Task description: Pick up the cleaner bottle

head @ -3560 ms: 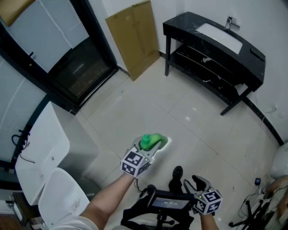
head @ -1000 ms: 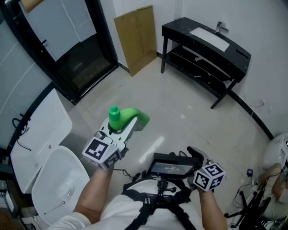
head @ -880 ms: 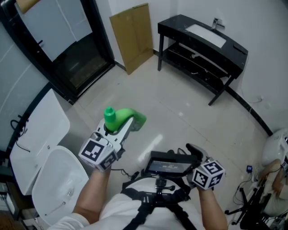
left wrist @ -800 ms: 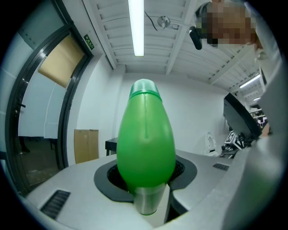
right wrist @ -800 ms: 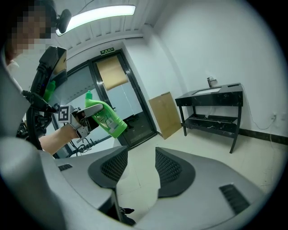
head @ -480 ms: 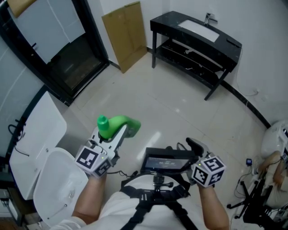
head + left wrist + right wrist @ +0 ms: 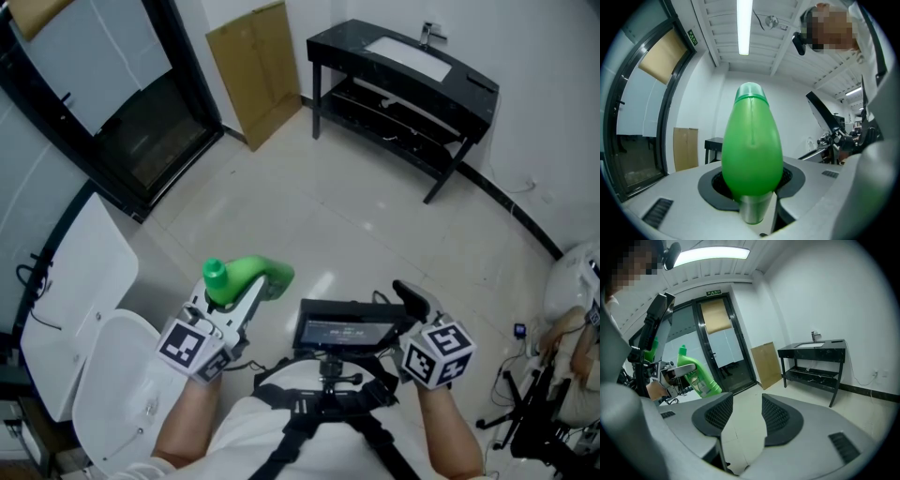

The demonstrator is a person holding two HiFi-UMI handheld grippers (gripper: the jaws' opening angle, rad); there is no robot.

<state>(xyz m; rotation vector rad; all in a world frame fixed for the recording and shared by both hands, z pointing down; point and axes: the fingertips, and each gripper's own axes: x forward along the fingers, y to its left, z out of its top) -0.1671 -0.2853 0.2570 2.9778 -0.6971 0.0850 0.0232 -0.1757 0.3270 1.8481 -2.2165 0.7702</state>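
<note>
Since the earliest frame, the cleaner bottle [image 7: 246, 277] has been lifted from low over the floor tiles and brought closer to the toilet [image 7: 122, 394]. Over the last second it has drifted slightly further towards the bowl.

Bottle position: held in the air, clear of the floor, just beside the toilet's near rim on the open-floor side. The green cap is turned up and the body is tilted away from the toilet.

The left gripper [image 7: 246, 292] is pinched on the bottle. In the left gripper view the green body fills the gap between the pads, narrow edge on. From the right gripper view the hold is seen on the upper body, below the cap.

The right gripper [image 7: 412, 302] is carried well apart from the toilet, beyond the bottle. Its jaws are spread with nothing between them; only floor is seen through the gap.

Handling (judged): a moulded plastic bottle with smooth, somewhat slippery walls that are likely to give under a hard squeeze. The fill level cannot be told, so the weight is unknown. The narrower section under the shoulder is judged the best hold, since the flare above should stop a downward slip. The pick-up is judged done.
</note>
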